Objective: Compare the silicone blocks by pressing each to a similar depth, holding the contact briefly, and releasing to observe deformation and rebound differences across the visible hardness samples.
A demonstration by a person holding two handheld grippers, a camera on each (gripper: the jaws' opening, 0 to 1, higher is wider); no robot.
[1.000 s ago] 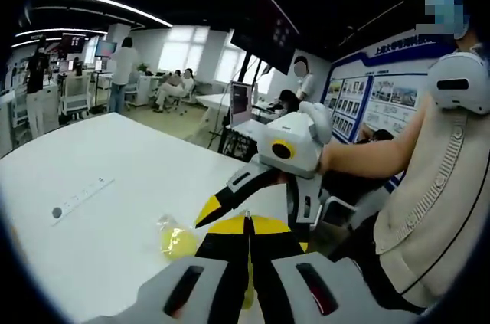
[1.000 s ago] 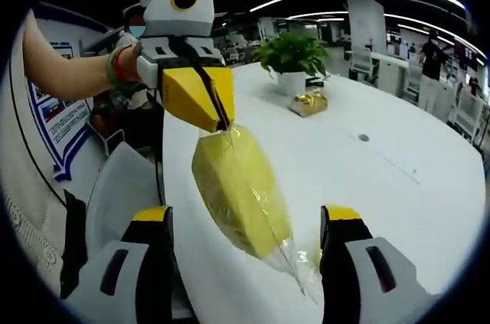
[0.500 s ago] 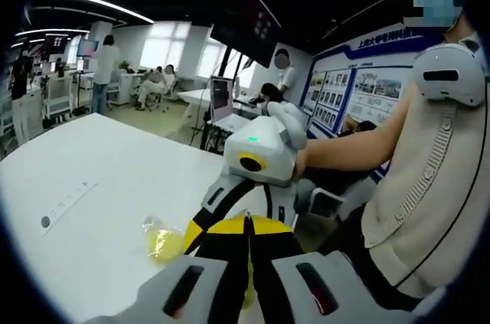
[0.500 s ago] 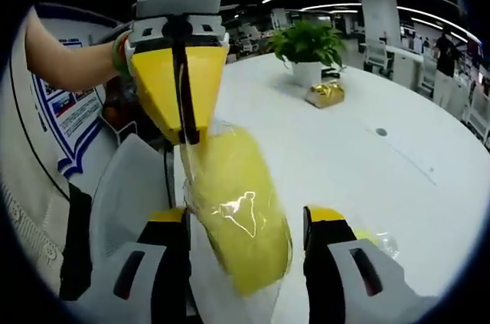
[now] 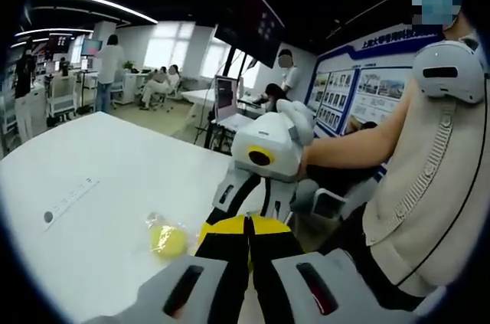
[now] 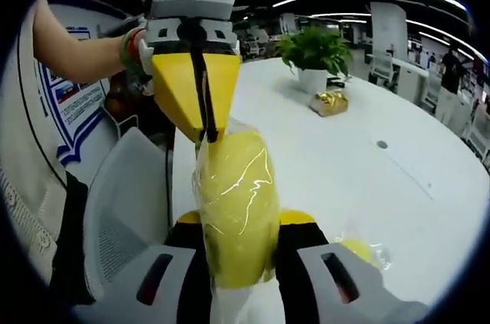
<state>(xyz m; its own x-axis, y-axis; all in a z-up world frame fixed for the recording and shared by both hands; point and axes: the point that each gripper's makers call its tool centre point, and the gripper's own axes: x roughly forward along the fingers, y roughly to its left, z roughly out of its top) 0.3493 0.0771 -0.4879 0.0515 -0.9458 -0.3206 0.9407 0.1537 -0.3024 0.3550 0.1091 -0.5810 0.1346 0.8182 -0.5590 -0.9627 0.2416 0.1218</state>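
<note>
Both claws clamp the bagged yellow block above the white tabletop.
Right claw [image 6: 239,220] squeezes the block [image 6: 233,213] between its jaws; left claw [image 6: 205,134] is closed on the bag's top edge just above. A small yellow ball [image 5: 168,240] in plastic lies on the tabletop [image 5: 99,209], left of the left claw [image 5: 246,226].

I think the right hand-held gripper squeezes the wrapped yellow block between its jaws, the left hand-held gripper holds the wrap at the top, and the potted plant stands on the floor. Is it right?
Not quite. The potted plant stands on the white table, not on the floor, as the right gripper view shows. The rest holds: the right hand-held gripper squeezes the wrapped yellow block, and the left hand-held gripper pinches its wrap.
</note>
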